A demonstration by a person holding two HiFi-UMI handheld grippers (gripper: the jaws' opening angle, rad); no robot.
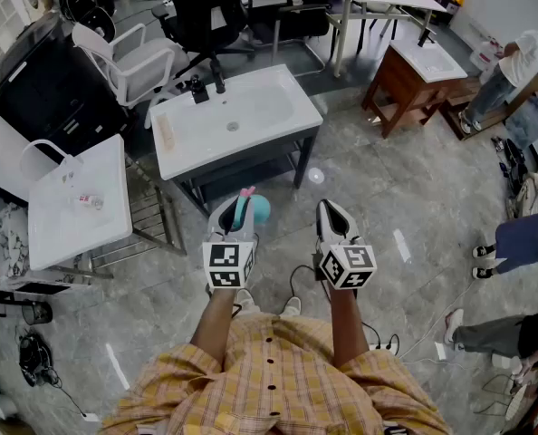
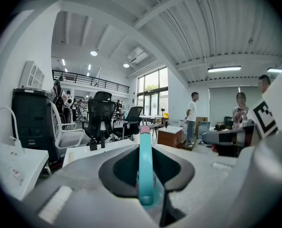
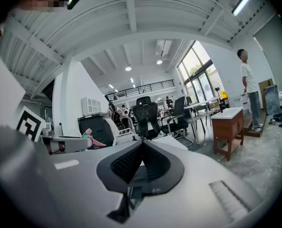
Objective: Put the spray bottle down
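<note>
One narrow teal part of the spray bottle sits clamped in the left gripper, aloft just nearer than the white sink. The right gripper is clenched on nothing. The bottle is probably light, slick plastic, and gripped this high it may swing.

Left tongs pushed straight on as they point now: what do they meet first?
Most likely the front rim of the white sink basin, which lies straight ahead of the left tongs and the spray bottle they grip. Nothing shows in between, though depth is hard to judge.
</note>
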